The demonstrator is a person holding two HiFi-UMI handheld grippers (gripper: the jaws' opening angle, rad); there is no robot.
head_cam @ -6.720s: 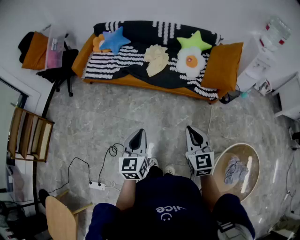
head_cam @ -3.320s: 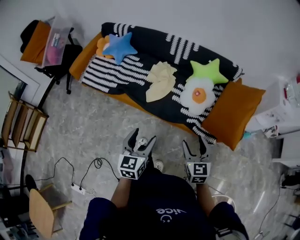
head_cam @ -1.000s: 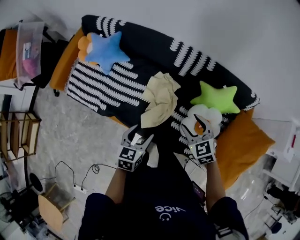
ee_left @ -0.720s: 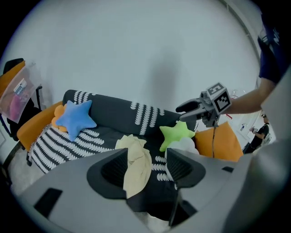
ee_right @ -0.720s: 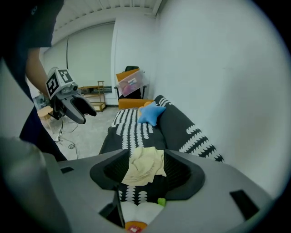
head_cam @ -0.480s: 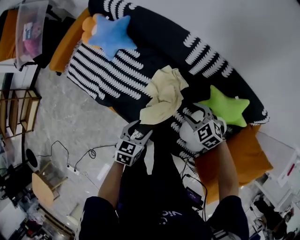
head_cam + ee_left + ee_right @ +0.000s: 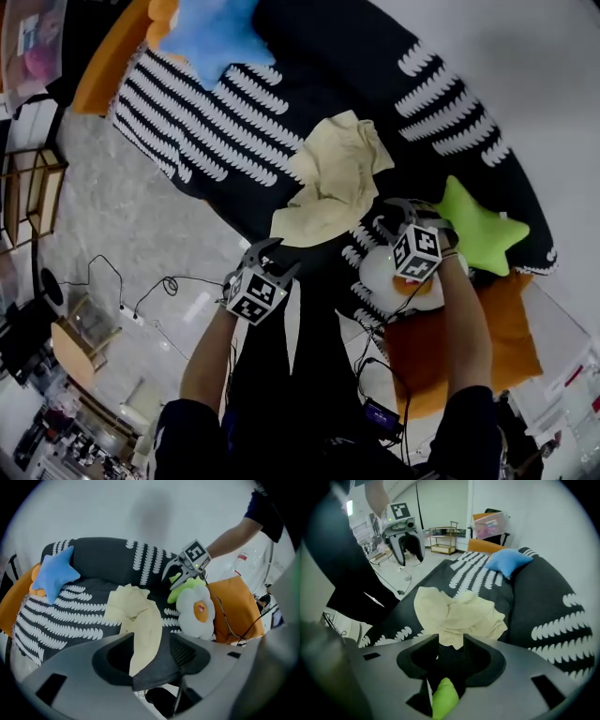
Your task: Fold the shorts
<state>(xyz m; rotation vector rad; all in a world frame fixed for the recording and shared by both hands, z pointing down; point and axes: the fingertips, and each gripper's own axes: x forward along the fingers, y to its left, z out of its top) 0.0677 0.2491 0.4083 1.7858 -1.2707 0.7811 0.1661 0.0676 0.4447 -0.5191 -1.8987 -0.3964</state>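
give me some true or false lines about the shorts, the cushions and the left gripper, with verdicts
1. The shorts lie crumpled on the striped blanket. True.
2. The blue star lies on top of the shorts. False: it lies apart from them, at the blanket's other end.
3. The left gripper has the shorts clamped. False: its jaws have just been closing a little but stand apart, near the shorts' lower edge, pressing on nothing.
4. The green star sits right by the egg cushion. True.
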